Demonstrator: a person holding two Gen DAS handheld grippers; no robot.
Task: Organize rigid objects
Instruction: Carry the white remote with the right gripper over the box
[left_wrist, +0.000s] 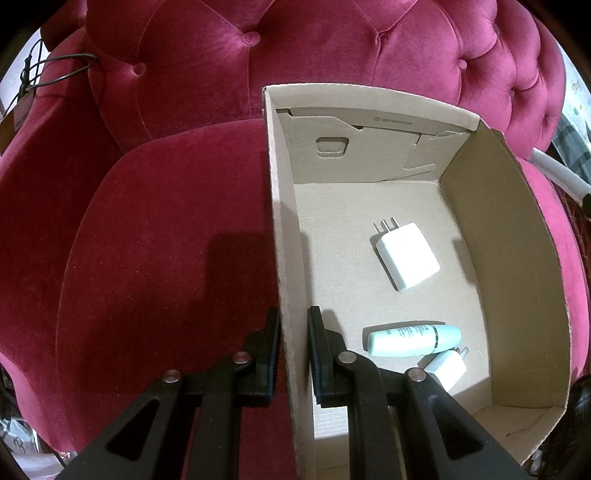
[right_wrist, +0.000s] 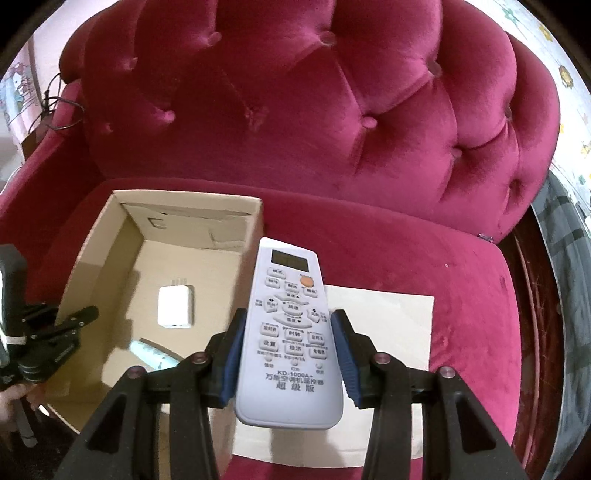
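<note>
Jaws of right gripper (right_wrist: 288, 354) clamped across remote (right_wrist: 290, 332), long axis pointing far, box (right_wrist: 92, 236) just left; left gripper (left_wrist: 293, 354) jaws narrowly astride box's left wall, pinching.

Crimson tufted velvet sofa (right_wrist: 332, 129), plain tan cardboard box (left_wrist: 498, 258), white charger (left_wrist: 406, 254), mint-green tube (left_wrist: 410, 341), and a white remote (right_wrist: 291, 332) with one orange button.
</note>
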